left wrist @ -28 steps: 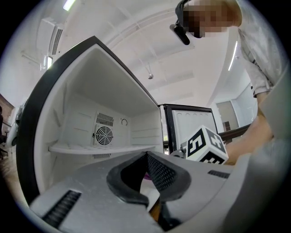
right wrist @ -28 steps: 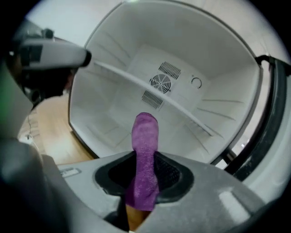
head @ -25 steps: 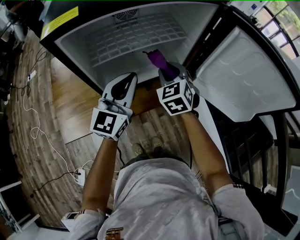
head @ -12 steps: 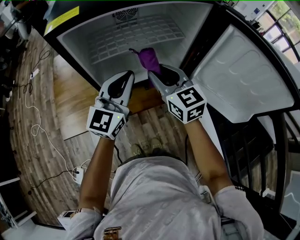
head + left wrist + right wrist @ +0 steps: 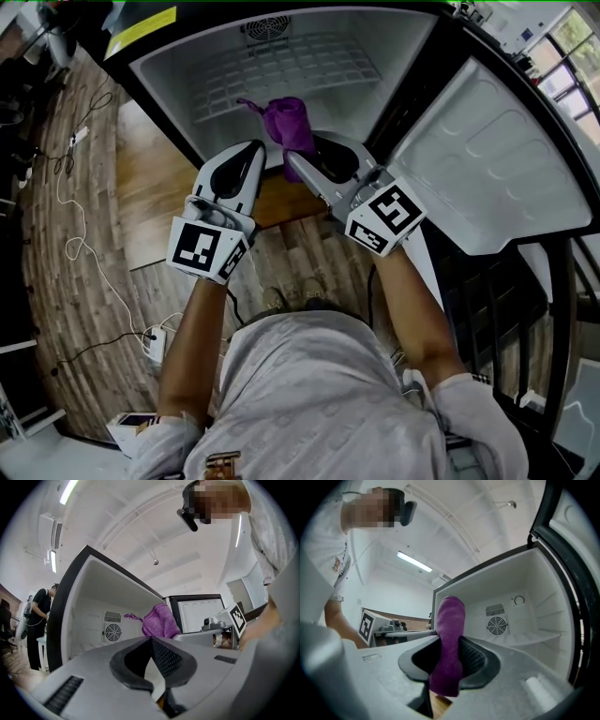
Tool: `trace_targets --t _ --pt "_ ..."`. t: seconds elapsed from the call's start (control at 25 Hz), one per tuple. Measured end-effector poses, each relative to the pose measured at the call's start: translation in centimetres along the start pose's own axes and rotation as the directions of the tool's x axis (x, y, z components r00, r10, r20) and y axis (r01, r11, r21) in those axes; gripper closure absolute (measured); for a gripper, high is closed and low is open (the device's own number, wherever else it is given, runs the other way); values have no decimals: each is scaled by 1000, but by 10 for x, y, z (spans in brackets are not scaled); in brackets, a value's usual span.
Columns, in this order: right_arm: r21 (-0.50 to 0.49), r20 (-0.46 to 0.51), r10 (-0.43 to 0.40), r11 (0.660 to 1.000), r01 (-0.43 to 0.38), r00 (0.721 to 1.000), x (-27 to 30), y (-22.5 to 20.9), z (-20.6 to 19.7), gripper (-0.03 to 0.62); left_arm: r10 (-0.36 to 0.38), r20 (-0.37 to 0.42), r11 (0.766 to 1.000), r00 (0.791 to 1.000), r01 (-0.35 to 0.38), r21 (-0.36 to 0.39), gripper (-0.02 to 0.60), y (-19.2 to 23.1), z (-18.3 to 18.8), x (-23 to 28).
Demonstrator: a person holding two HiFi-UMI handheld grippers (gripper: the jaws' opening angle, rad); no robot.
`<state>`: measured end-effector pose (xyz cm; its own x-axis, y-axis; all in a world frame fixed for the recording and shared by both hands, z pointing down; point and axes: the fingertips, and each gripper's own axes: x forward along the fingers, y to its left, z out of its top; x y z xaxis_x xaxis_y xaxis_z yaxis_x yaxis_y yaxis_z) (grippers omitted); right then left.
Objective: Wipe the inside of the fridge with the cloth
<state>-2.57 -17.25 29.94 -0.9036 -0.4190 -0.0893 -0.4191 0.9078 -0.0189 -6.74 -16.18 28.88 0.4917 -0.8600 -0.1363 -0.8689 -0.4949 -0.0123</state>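
The open fridge (image 5: 187,80) shows a white inside with a wire shelf (image 5: 272,70) and a round fan vent (image 5: 267,26). My right gripper (image 5: 302,161) is shut on the purple cloth (image 5: 289,127), which sticks up from the jaws at the fridge's front opening. In the right gripper view the purple cloth (image 5: 449,639) fills the closed right gripper (image 5: 448,644), with the fan vent (image 5: 497,625) behind. My left gripper (image 5: 253,152) hangs just left of it, shut and empty. In the left gripper view the left gripper (image 5: 151,640) has its jaws together below the purple cloth (image 5: 160,620).
The fridge door (image 5: 487,159) stands swung open on the right, its white inner liner facing me. Cables (image 5: 66,216) and a power strip (image 5: 155,342) lie on the wooden floor at left. A person (image 5: 40,616) stands beyond the fridge's left side.
My right gripper has swung left with the purple cloth, bringing it closer to the left gripper at the fridge opening. The left gripper has barely moved.
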Motion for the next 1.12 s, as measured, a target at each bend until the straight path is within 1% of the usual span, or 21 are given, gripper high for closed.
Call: trace_targets --t 0.2,0.32,0.52,1.12 --pt "2 75 42 999 -42 996 -1 11 13 479 13 6 1000 1000 -13 -1 581 1 6 -9" --pt "0 98 68 998 -68 993 -2 19 19 479 24 11 1000 1000 -24 -6 581 3 9 -14" --pt "-16 102 96 995 -95 990 -3 28 23 482 18 22 1000 1000 -18 -3 581 0 12 -15" --pt "-19 84 79 997 -78 993 -7 31 19 487 8 29 1000 1000 -8 -6 581 -4 13 -15"
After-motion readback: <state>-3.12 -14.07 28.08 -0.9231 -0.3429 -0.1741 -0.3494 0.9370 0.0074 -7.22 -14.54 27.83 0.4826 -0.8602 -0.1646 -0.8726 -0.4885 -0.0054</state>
